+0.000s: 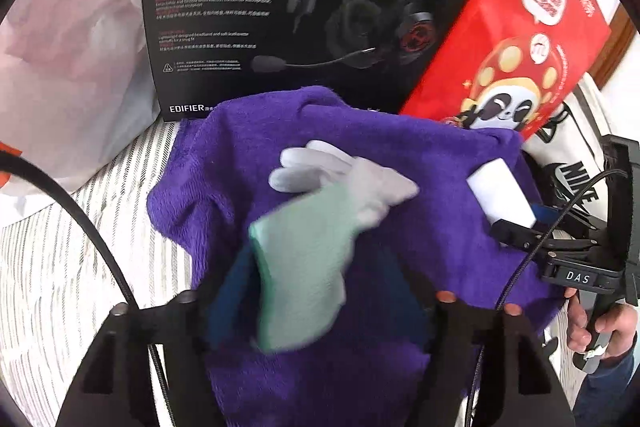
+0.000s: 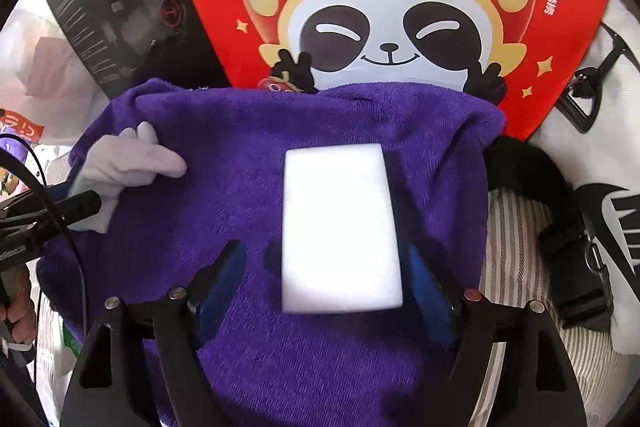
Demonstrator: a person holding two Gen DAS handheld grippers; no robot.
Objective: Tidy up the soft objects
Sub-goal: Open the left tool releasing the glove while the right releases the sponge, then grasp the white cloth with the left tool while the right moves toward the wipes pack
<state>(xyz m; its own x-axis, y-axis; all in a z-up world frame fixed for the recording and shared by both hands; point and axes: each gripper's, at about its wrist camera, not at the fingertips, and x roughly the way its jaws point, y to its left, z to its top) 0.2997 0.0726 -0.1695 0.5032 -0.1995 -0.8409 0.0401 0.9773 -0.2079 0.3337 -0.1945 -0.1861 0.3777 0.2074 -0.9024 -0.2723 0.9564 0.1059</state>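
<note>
The white sponge block (image 2: 341, 227) is seen lying on the purple towel (image 2: 280, 367), directly ahead of the right gripper (image 2: 320, 267) and between its two fingers, its long axis running along them, away from the camera. The jaws of that gripper stand apart around the block: the right-hand blue pad appears to be at or against the block's edge, while a strip of towel is left visible between the block and the left-hand pad, so the block is judged to be bracketed and not clamped. The right gripper is clearly the nearer one to the block. From the left wrist view the same block (image 1: 500, 197) is shown from the side, at the right edge of the towel (image 1: 400, 155), with the right gripper (image 1: 516, 233) reaching it from the right. A grey and green glove (image 1: 316, 227) is shown held by its green cuff in the left gripper (image 1: 320, 303), whose fingers are closed on it, with the grey fingers resting on the towel; this view is blurred. Only the glove's grey fingers (image 2: 132, 163) are caught in the right wrist view. Behind the towel stand a black headset box (image 1: 280, 7) and a red panda bag (image 2: 400, 7); striped bedding (image 1: 60, 267) lies beneath.
</note>
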